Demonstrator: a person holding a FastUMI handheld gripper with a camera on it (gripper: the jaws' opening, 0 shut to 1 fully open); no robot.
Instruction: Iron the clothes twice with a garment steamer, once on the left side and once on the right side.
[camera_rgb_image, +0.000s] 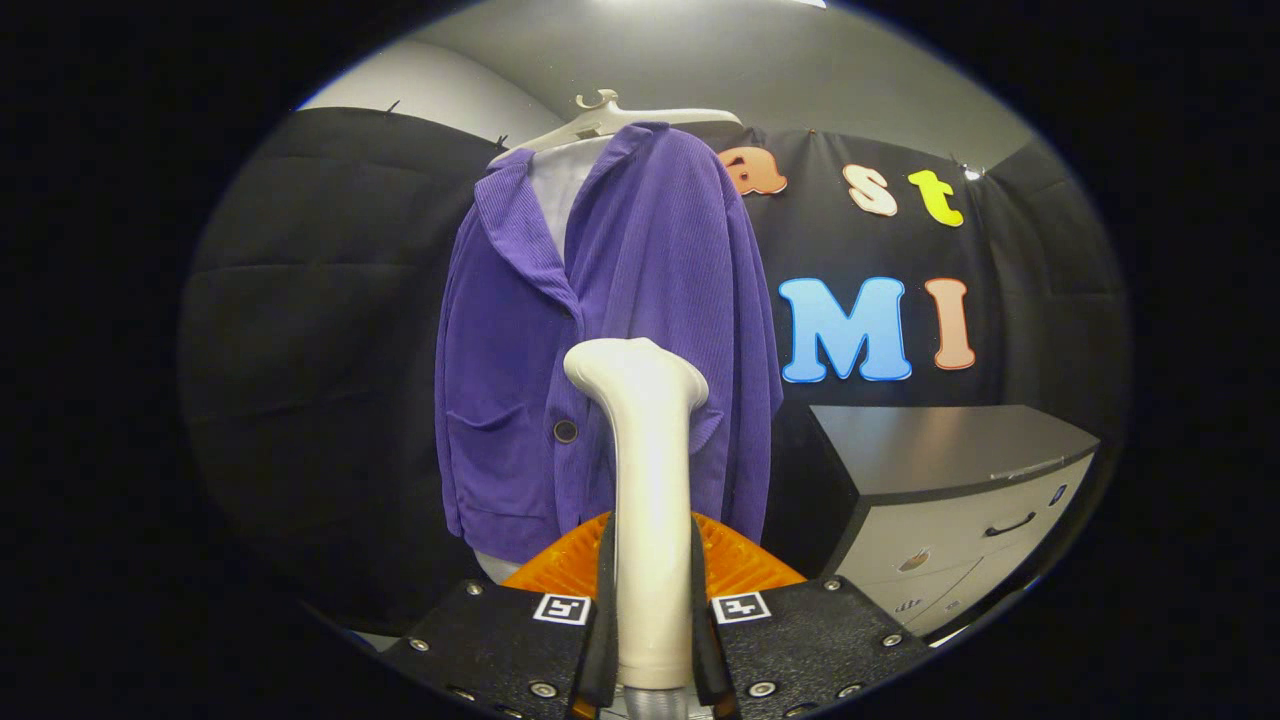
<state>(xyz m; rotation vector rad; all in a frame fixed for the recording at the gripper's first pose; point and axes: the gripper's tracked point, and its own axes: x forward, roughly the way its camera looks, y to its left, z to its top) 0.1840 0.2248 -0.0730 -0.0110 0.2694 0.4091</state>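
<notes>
A purple ribbed jacket (600, 340) hangs on a white hanger (610, 118) over a pale form, straight ahead of me. My gripper (650, 600) is shut on the handle of a white garment steamer (648, 480), which stands upright between the fingers. The steamer's flared head reaches up in front of the jacket's lower right half, beside a dark button (565, 431). I cannot tell whether the head touches the cloth. The jacket's collar lies open and a patch pocket shows on its left half.
A low cabinet (950, 490) with a dark top and pale drawers stands to the right of the jacket. Black cloth walls close the booth behind and to the left. A pale ceiling runs above.
</notes>
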